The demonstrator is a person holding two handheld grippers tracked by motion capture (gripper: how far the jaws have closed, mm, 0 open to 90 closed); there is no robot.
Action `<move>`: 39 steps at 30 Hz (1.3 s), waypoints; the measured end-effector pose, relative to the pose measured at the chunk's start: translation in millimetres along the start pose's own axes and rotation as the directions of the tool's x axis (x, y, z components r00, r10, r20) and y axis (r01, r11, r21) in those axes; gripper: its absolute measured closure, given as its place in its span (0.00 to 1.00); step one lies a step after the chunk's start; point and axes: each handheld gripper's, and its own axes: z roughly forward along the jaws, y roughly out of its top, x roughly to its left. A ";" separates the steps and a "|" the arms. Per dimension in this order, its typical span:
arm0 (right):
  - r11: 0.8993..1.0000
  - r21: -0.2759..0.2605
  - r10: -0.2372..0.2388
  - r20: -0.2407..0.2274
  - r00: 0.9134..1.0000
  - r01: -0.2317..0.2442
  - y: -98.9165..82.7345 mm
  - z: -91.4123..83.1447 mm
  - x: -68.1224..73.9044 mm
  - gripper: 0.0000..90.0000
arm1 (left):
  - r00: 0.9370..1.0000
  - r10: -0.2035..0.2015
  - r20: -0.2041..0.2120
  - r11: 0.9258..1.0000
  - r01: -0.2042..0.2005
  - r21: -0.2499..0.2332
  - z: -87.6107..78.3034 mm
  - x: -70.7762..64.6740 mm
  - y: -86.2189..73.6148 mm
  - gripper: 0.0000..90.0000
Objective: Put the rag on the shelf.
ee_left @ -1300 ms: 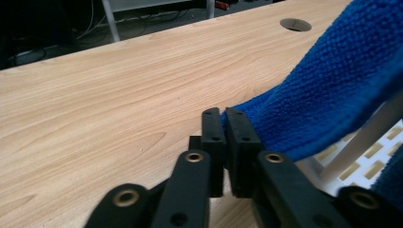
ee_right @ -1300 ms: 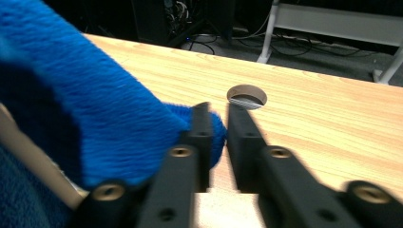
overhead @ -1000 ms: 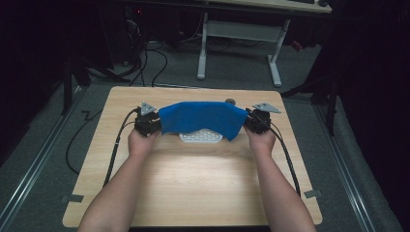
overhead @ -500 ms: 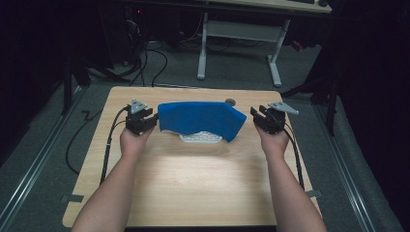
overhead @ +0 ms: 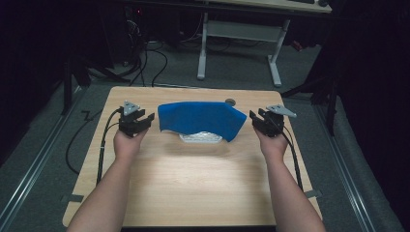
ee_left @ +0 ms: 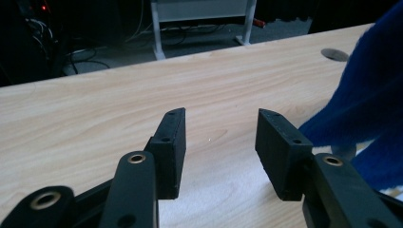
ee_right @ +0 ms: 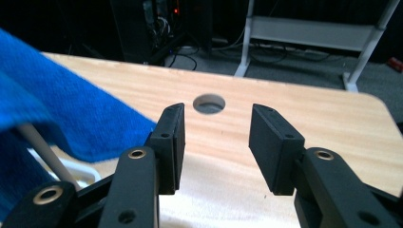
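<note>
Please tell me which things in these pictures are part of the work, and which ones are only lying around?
Part of the work:
- blue cloth
- white rack it drapes over
- left gripper, jaws open
- right gripper, jaws open

Only lying around:
- white desk frame
- floor cables

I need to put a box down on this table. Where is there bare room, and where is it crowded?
The near half of the table, between the forearms, is bare. The far middle is crowded: a blue cloth drapes over a white rack, flanked by the left gripper and right gripper.
</note>
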 end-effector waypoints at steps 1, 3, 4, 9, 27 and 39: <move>1.000 0.004 -0.003 0.002 1.000 0.002 -1.8 0.5 0.2 0.63 | 1.000 0.000 -0.001 1.000 0.000 0.001 -0.5 0.4 -2.1 0.60; 1.000 0.024 -0.009 0.006 1.000 0.009 -5.8 1.8 1.4 0.63 | 1.000 -0.004 -0.001 1.000 0.004 0.005 -1.7 1.5 -6.6 0.60; 0.999 0.031 -0.015 0.007 1.000 0.015 -7.6 2.2 2.1 0.63 | 1.000 -0.007 0.000 1.000 0.007 0.006 -2.3 1.6 -9.0 0.59; 0.999 0.028 -0.027 0.005 1.000 0.027 -17.0 -1.4 3.0 0.63 | 1.000 0.006 0.001 1.000 -0.006 0.026 -7.0 -1.4 -21.7 0.58; 0.998 0.033 -0.061 0.013 0.998 0.061 -56.4 -48.3 2.6 0.63 | 0.997 0.040 0.072 0.998 -0.043 0.036 -51.8 -30.8 -56.8 0.55; 0.996 0.034 -0.087 0.016 0.996 0.086 -86.5 -97.6 12.1 0.60 | 0.997 0.038 0.067 0.999 -0.040 0.021 -96.9 -49.7 -79.8 0.54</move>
